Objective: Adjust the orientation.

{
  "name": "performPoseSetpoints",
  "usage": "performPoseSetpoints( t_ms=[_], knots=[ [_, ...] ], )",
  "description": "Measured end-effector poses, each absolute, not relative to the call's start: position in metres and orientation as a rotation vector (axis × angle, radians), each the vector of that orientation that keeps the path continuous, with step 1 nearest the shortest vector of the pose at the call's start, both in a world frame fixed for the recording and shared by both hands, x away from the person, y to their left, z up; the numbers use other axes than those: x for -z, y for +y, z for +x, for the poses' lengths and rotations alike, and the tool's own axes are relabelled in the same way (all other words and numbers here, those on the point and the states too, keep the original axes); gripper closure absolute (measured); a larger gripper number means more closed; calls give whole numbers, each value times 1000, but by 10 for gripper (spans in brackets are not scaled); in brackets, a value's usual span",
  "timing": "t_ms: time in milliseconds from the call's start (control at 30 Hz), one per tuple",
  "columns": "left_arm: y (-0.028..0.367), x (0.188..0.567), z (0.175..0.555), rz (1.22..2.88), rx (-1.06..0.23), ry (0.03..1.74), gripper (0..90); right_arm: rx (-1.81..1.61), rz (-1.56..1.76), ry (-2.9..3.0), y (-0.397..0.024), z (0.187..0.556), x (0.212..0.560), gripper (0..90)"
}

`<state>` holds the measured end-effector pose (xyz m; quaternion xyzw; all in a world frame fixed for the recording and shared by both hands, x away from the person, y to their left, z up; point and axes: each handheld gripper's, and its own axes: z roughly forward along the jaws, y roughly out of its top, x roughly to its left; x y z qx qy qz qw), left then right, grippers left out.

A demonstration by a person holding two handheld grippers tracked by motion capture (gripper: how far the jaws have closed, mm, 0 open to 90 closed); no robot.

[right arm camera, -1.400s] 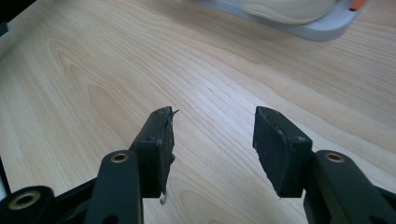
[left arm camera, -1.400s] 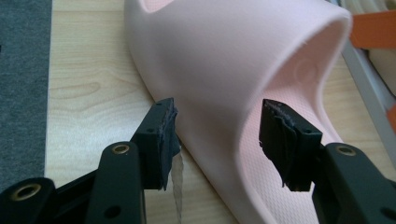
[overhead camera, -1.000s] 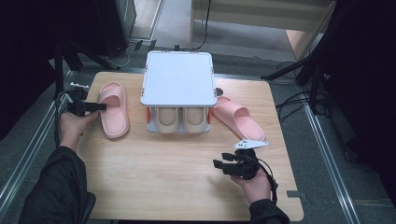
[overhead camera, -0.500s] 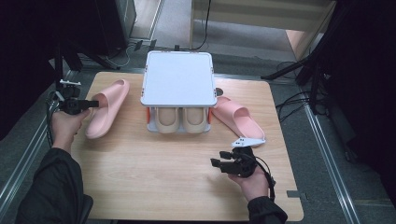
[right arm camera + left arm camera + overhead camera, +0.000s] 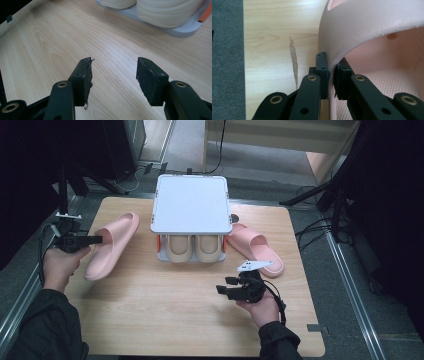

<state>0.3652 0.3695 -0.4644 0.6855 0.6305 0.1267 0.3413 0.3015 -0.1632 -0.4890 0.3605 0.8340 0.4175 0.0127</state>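
Note:
A pink slipper hangs tilted over the left part of the wooden table, its toe end low. My left gripper is shut on the edge of its strap; its jaws have just been closing with that strap between them. In the left gripper view the pads pinch the strap's rim of the pink slipper, at my left gripper. A second pink slipper lies flat to the right of the rack. My right gripper is open and empty low over the table's front; its fingers stand apart around my right gripper.
A small white rack with a flat top stands at the middle back. A beige pair of slippers sits on its lower shelf, also the beige slippers ahead of my right gripper. Dark floor and stands surround the table.
The left pink slipper lay flat beside the rack; now it is pinched, lifted and tilted, and has swung left and toward me. The right gripper drifted a little.

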Motion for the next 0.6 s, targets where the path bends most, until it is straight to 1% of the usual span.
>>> performPoseSetpoints(
  t_ms=[333, 600],
  knots=[
    [358, 456, 324, 1817, -315, 1595, 836, -1318, 1073, 2644, -147, 313, 486, 470],
    [336, 453, 286, 1889, -301, 1510, 834, -1338, 1046, 2658, -138, 321, 484, 470]
  ],
)
